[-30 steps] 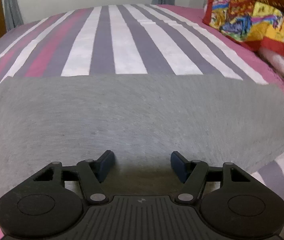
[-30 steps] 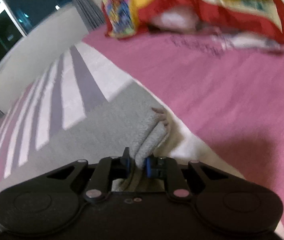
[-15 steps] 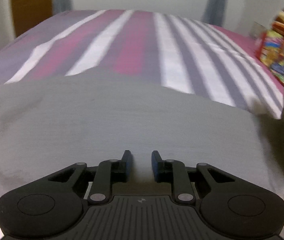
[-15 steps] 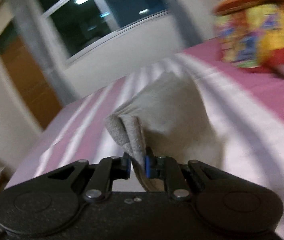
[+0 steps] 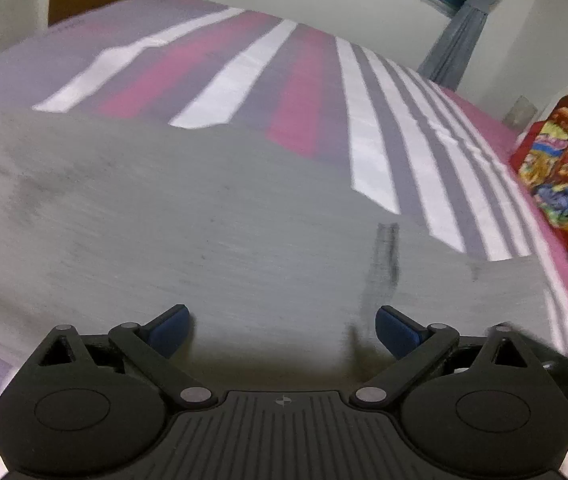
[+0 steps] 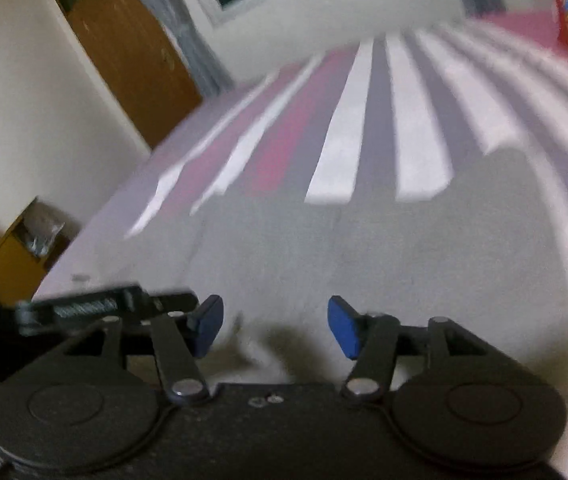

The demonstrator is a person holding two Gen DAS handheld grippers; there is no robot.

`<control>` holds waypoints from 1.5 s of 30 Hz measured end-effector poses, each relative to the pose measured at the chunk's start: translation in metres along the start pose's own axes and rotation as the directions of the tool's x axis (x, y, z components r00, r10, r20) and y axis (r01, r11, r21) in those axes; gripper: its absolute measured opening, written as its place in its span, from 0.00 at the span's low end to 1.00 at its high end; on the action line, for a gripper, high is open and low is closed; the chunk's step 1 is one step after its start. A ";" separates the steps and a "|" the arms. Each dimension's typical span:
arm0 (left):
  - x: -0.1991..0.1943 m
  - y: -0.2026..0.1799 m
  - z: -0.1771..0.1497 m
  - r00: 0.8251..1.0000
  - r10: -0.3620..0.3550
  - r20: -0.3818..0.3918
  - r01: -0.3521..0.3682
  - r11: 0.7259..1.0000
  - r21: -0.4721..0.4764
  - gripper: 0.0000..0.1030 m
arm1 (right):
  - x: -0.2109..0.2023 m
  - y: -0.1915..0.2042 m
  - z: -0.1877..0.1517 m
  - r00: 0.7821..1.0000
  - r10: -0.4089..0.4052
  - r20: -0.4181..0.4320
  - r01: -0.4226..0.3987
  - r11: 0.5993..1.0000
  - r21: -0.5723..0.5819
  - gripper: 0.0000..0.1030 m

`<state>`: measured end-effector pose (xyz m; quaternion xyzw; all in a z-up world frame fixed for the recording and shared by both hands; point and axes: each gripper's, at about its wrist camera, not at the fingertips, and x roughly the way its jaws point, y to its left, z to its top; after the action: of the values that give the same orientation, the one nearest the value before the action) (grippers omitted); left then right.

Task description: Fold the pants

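Striped bed (image 5: 252,76) is covered by grey pants (image 5: 204,232), laid flat with the carried end released, both left gripper (image 5: 282,330) and right gripper (image 6: 275,326) just opened, empty; one fold is judged complete.

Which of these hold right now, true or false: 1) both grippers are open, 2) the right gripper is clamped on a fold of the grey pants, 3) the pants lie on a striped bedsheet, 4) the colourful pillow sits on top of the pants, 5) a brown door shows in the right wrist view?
1) True. The left gripper and right gripper both stand open, jaws having just been opening, nothing pinched.
2) False. No fold is between its pads; the grey pants lie flat on the bed in front of it.
3) True. They rest on the striped bedsheet.
4) False. The colourful pillow sits off to the side, apart from the pants.
5) True. The brown door is at upper left.
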<state>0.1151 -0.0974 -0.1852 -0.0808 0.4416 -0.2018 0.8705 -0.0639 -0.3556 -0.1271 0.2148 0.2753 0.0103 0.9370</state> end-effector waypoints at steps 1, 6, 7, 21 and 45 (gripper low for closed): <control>0.001 -0.005 -0.002 0.999 -0.030 -0.011 0.030 0.999 -0.013 0.96 | -0.013 -0.007 0.003 0.999 -0.017 0.033 0.017 1.000 0.000 0.58; 0.017 -0.024 -0.012 0.985 -0.144 -0.092 0.136 0.987 -0.088 0.95 | -0.056 -0.045 0.000 0.986 -0.131 0.100 0.129 0.991 0.033 0.62; 0.020 -0.025 -0.015 0.981 -0.164 -0.102 0.153 0.982 -0.108 0.95 | -0.062 -0.055 -0.003 0.984 -0.150 0.100 0.145 0.988 0.058 0.62; 0.042 -0.058 -0.029 0.963 -0.255 -0.086 0.239 0.957 -0.163 0.18 | -0.079 -0.103 -0.046 0.964 -0.251 0.085 0.220 0.937 0.271 0.61; -0.028 0.000 -0.005 0.993 0.022 0.119 -0.022 1.000 0.006 0.43 | 0.011 -0.020 -0.021 0.963 -0.260 -0.074 0.248 0.959 -0.138 0.45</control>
<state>0.0963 -0.0856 -0.1675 -0.0846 0.3889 -0.1887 0.8978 -0.0671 -0.3638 -0.1570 0.1168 0.3421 -0.0830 0.9287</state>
